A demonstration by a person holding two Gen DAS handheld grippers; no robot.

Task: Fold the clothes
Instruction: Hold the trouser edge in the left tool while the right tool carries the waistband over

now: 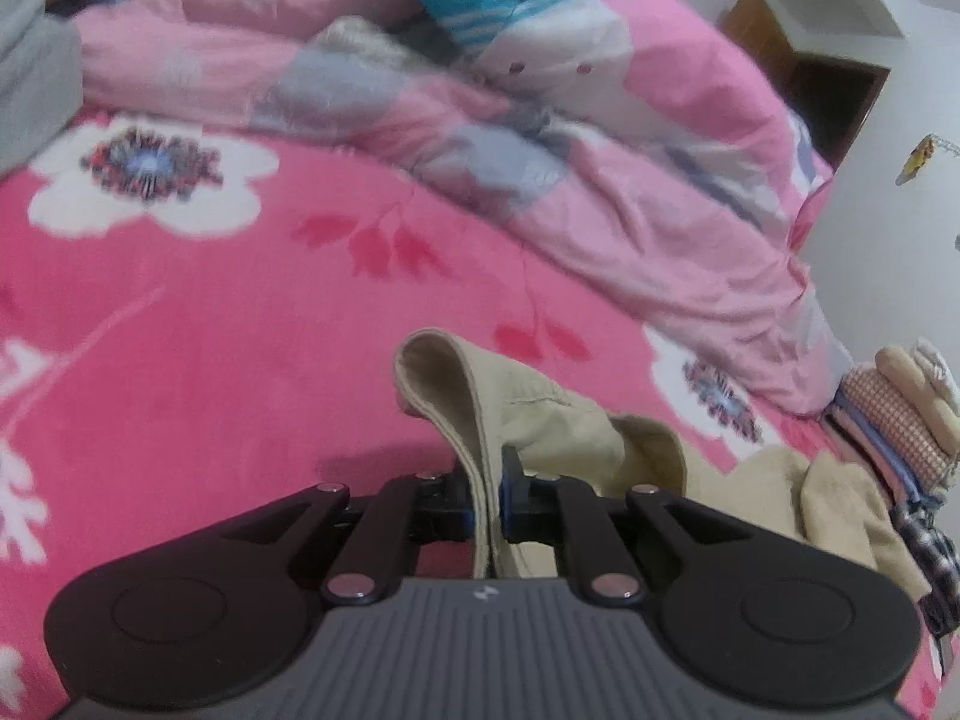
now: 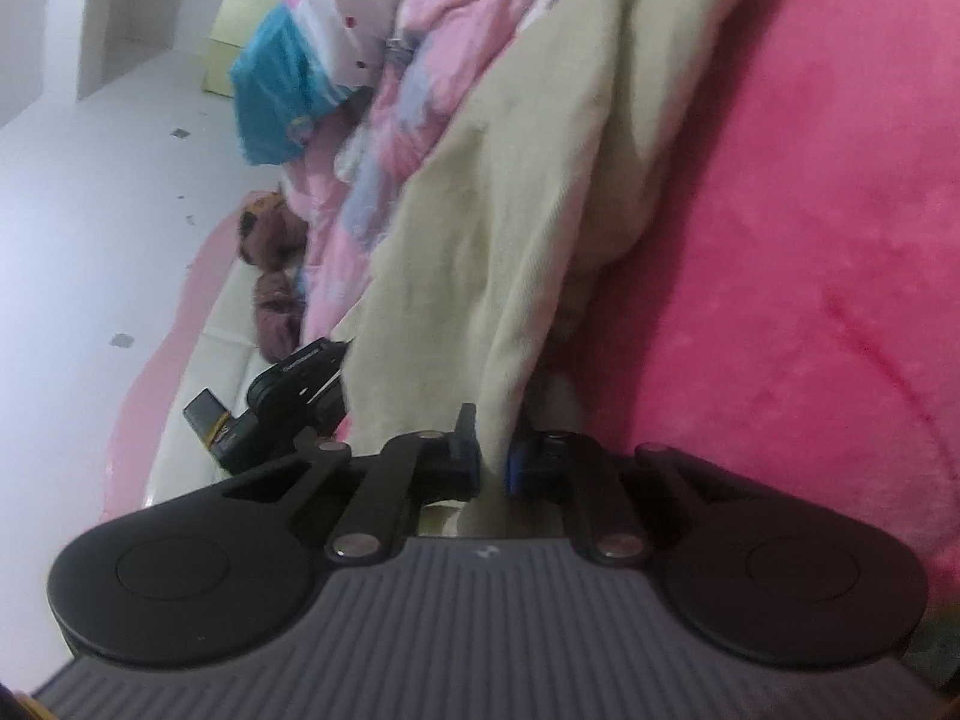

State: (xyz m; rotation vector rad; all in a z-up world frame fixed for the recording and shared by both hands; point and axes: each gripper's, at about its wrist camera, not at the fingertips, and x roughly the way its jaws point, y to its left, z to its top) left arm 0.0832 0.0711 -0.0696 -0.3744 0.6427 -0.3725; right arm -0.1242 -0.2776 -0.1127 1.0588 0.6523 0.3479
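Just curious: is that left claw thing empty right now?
No, the left gripper is pinched shut on a fold of the beige garment.

Pink flowered blanket (image 1: 240,324), rumpled pink quilt (image 1: 630,180), brown stuffed toy (image 2: 270,228) beyond.

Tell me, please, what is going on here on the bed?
A person is folding clothes with a handheld gripper in each hand. The left gripper is shut on a folded edge of a beige garment, holding it over the pink flowered blanket. The right gripper is shut on beige cloth too. A stack of folded clothes sits at the bed's edge.
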